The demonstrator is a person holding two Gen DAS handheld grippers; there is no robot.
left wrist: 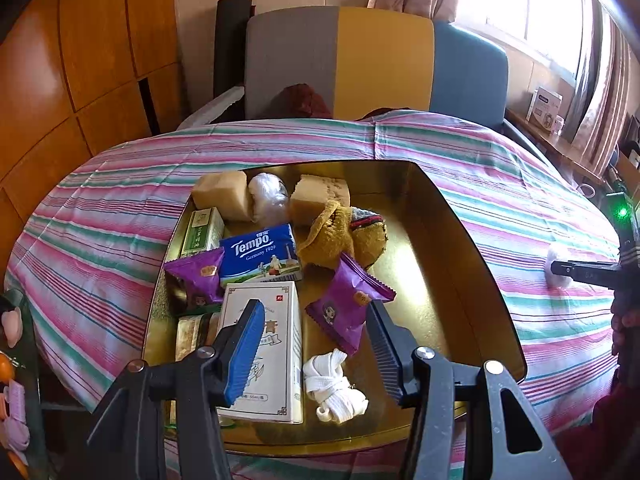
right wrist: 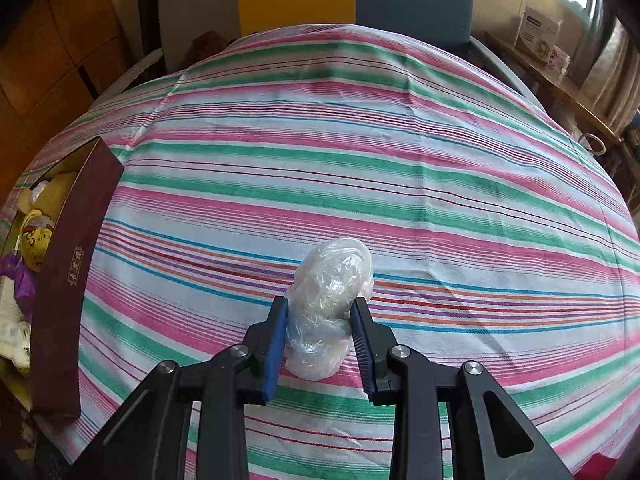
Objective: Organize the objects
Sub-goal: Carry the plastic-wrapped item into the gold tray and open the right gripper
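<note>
Right gripper point(right wrist: 320, 332) pinching plastic bundle point(right wrist: 330, 300), left gripper point(left wrist: 316, 344) spread over tray point(left wrist: 472, 280)

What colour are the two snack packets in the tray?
Purple, both snack packets; clearest in the left wrist view, lying in the gold tray.

Upper left of my view stand orange wooden panels point(left wrist: 80, 60), a grey-yellow-blue chair back point(left wrist: 376, 60) at top centre, a sunlit window point(left wrist: 532, 4) upper right.

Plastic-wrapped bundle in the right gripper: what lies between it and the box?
Only bare striped cloth separates the plastic-wrapped bundle from the box, per the right wrist view.
</note>
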